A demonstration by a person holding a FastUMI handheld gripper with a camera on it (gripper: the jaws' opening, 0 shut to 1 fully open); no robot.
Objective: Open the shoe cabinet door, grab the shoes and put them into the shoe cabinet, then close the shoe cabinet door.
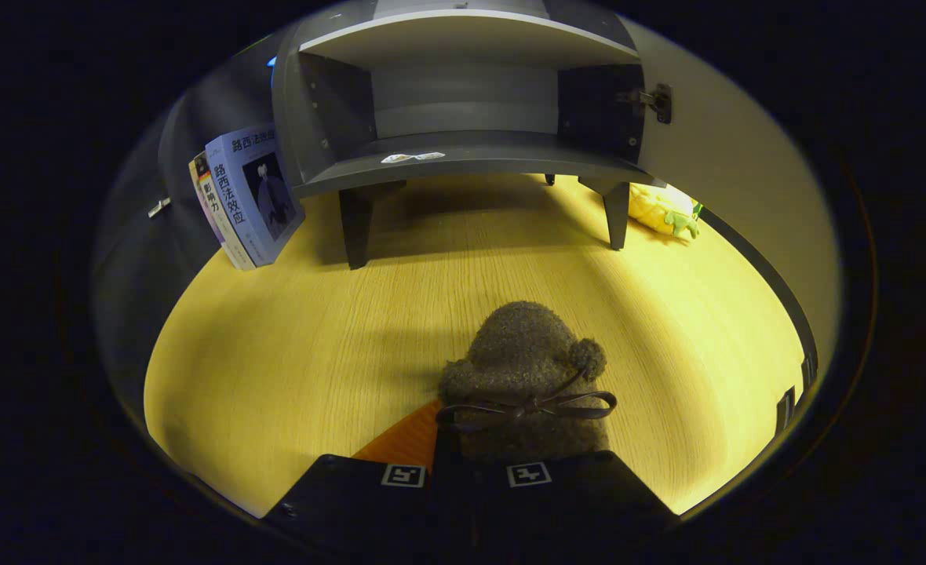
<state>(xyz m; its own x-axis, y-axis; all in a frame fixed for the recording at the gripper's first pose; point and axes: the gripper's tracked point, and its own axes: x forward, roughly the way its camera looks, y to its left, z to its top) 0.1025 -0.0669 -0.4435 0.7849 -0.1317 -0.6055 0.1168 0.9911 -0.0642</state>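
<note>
A fuzzy brown shoe (522,353) with a thin bow lace and a pompom sticks out ahead of my gripper (467,468), whose fingers are shut on its heel end. It hangs over the wooden floor (290,353), toe pointing at the shoe cabinet (463,157). The grey cabinet stands on short legs beyond the shoe, with its doors swung open. Its lower shelf (471,149) holds just a small sticker, and an upper shelf (463,35) shows above. The right door (730,157) stands wide open, pale inside, with a hinge at its edge.
Two or three upright books (247,196) lean against the cabinet's left side. A dark open door panel (188,141) with a small handle is behind them. A yellow plush toy (663,210) lies on the floor by the cabinet's right leg, under the open door.
</note>
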